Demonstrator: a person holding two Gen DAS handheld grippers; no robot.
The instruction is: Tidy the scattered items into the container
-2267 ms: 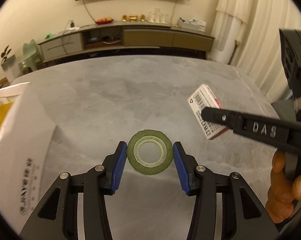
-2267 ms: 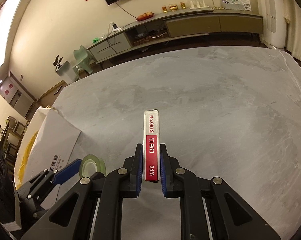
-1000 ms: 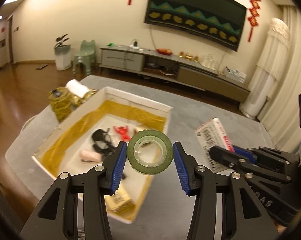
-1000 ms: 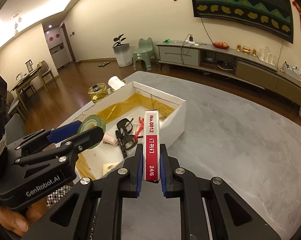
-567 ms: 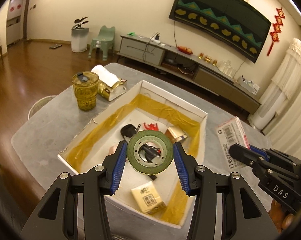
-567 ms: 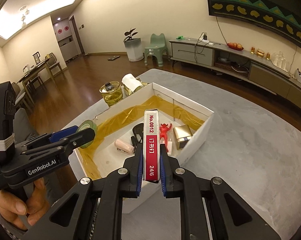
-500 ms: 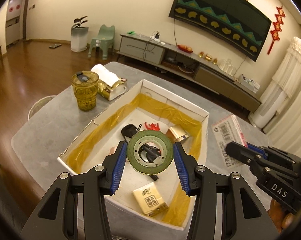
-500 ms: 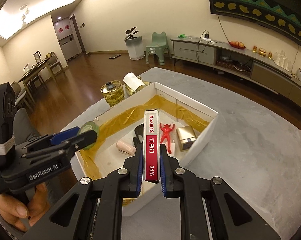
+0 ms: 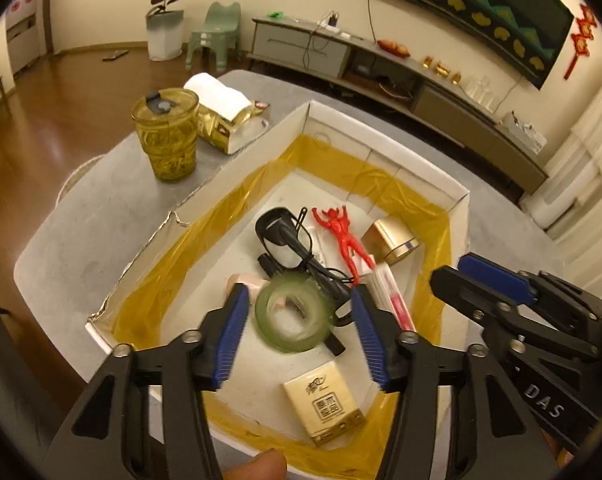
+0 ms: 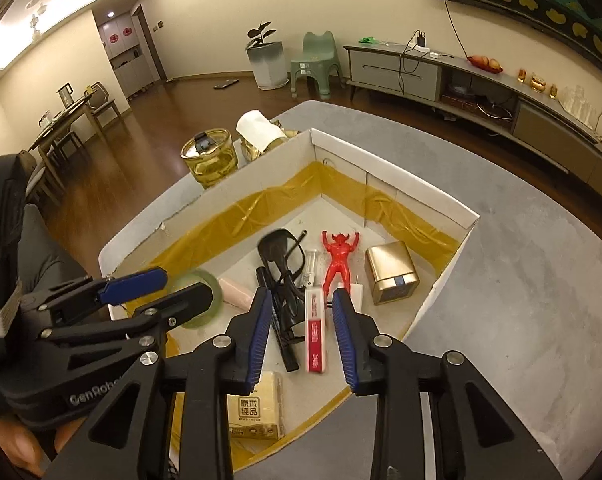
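While both grippers' fingers are opening above the box (image 9: 385, 128), the green tape roll (image 9: 293, 316) and staple box (image 10: 315, 328), both blurred, apparently drop free.

The green tape roll (image 9: 293, 316) is motion-blurred; in the right wrist view the left tool (image 10: 173, 286) hides most of it. The staple box (image 10: 315, 330) smears too.

The white box (image 10: 393, 168) is the landmark. Its middle is crowded by black glasses (image 10: 281, 256), a red figure (image 10: 338, 262) and a gold cube (image 10: 391, 270). Bare floor lies along its far yellow-lined walls. Right of it the desk (image 10: 521, 280) is open; behind its left corner stands a yellow cup (image 10: 211, 158).
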